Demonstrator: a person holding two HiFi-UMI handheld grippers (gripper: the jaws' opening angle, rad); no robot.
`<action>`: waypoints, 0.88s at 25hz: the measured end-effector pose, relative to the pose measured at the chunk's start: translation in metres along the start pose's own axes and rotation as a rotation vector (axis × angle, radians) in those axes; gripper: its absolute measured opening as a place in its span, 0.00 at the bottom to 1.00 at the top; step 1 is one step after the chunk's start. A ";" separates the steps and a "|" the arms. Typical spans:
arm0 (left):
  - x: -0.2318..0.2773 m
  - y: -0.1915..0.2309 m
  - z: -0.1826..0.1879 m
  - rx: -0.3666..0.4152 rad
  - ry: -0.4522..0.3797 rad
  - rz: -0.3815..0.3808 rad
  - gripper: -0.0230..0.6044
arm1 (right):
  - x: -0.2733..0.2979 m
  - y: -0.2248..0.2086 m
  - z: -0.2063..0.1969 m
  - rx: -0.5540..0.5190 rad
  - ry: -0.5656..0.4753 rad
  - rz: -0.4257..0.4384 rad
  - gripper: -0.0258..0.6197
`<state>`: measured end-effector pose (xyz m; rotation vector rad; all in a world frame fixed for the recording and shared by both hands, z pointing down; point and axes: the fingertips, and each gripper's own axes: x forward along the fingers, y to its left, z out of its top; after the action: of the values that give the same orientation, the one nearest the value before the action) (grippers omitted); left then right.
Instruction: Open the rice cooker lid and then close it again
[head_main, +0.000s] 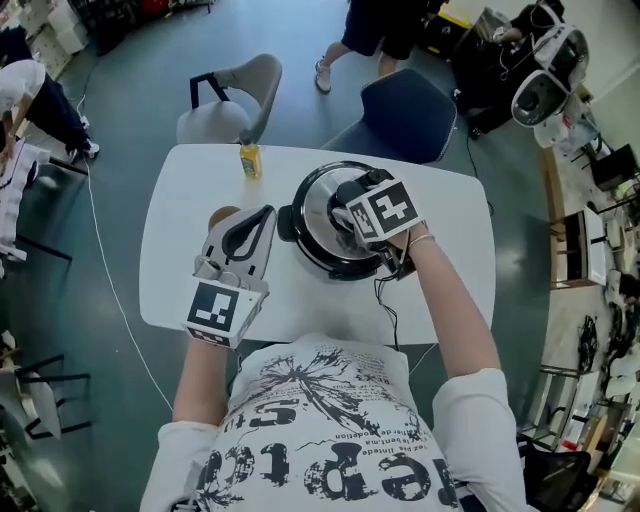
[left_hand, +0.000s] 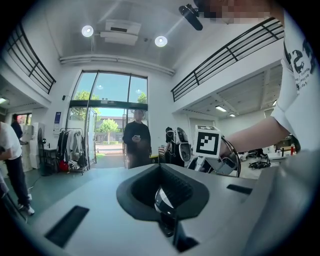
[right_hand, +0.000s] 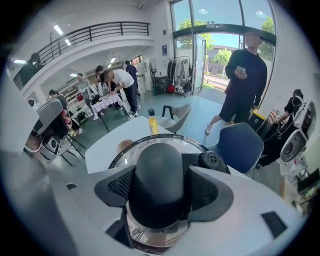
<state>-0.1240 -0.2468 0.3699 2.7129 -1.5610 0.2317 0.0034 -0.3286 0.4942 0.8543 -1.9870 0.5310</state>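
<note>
One right hand-held gripper (right_hand: 161, 192) clamping lid knob (right_hand: 159, 167), rice cooker (head_main: 316, 208) partly hidden, left hand-held gripper (left_hand: 163, 200) closed

Right forearm extended, right hand-held gripper (head_main: 347, 212) pitched steeply down, jaws clasping the lid knob (right_hand: 160, 175) from both sides; left hand-held gripper (head_main: 264, 216) held roughly level alongside, jaws together, empty.

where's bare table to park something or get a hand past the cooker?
Free: table far-right corner, right of the rice cooker; left strip between table edge and left gripper. Crowded: centre, right gripper on the lid knob; cord at the near edge; yellow bottle at the far edge.
</note>
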 end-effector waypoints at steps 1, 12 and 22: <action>0.001 -0.001 0.001 0.001 -0.001 -0.001 0.06 | -0.001 -0.002 0.000 -0.003 -0.012 -0.011 0.59; 0.014 -0.010 0.011 0.018 -0.020 -0.016 0.06 | -0.029 -0.006 0.023 0.003 -0.186 -0.019 0.68; 0.024 -0.020 0.036 0.052 -0.044 -0.006 0.06 | -0.127 -0.033 0.036 0.077 -0.662 -0.143 0.16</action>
<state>-0.0903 -0.2597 0.3391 2.7798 -1.5793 0.2173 0.0549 -0.3286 0.3684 1.3342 -2.4750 0.2545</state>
